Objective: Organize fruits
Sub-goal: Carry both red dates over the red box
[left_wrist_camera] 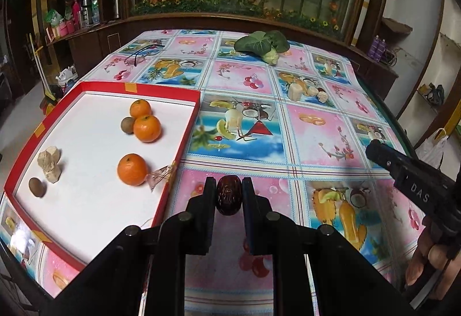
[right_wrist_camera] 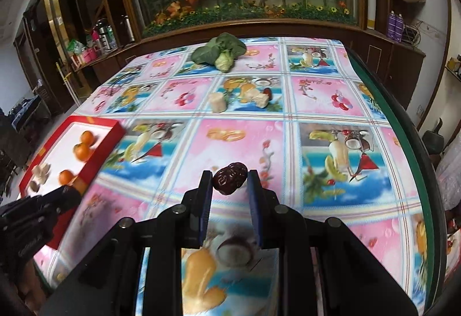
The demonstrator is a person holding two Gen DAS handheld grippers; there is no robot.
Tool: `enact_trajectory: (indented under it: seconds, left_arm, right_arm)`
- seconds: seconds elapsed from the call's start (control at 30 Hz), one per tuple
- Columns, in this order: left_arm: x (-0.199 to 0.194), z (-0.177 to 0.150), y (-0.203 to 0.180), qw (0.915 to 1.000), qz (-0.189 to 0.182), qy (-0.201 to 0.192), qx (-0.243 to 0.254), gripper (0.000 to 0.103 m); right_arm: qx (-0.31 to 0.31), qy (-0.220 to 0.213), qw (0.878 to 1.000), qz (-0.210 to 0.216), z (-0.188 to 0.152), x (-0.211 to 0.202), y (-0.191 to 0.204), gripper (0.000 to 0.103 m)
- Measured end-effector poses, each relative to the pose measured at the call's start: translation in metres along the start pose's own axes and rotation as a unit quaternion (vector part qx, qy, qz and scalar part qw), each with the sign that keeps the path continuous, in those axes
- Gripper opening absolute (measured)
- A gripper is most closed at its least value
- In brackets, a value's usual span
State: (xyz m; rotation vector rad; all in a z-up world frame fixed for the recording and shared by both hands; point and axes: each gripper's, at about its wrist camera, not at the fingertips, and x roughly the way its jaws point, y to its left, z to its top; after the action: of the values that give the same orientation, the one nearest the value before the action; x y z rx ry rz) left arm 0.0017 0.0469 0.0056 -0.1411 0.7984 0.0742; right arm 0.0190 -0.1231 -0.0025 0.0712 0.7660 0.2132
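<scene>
left gripper (left_wrist_camera: 227, 196) clamped on red date (left_wrist_camera: 227, 199), long axis upright; red tray (left_wrist_camera: 184, 140) just left, nearer this hand. right gripper (right_wrist_camera: 229, 182) pinches second date (right_wrist_camera: 229, 182), tray far left.

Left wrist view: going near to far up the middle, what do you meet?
Left gripper shut on a dark red wrinkled date → pale cut root chunks on the fruit-print tablecloth → green leafy vegetable.
</scene>
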Motion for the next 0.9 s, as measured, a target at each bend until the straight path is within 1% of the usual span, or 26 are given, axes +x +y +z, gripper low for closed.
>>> enact_trajectory:
  seconds: [0.2,0.4,0.6,0.8,0.9]
  left_arm:
    - [-0.007,-0.006,0.009,1.0000,0.001,-0.001,-0.006,0.016]
    - [-0.008,-0.006,0.017,0.9999,0.002,0.001,-0.010,0.016]
    - [-0.009,-0.007,0.021,0.9999,-0.002,0.004,-0.013,0.016]
    - [-0.008,-0.008,0.025,0.9998,0.000,0.008,-0.017,0.016]
    - [-0.009,-0.008,0.026,0.9997,-0.005,0.011,-0.020,0.016]
  right_arm:
    - [-0.016,-0.001,1.000,0.013,-0.009,-0.011,0.016,0.026]
    - [-0.024,-0.001,1.000,0.019,-0.015,-0.018,0.025,0.026]
    - [-0.026,-0.005,0.999,0.019,-0.019,-0.025,0.028,0.026]
    - [-0.020,-0.009,1.000,0.020,-0.022,-0.031,0.023,0.026]
    - [-0.018,-0.009,1.000,0.020,-0.023,-0.032,0.022,0.026]
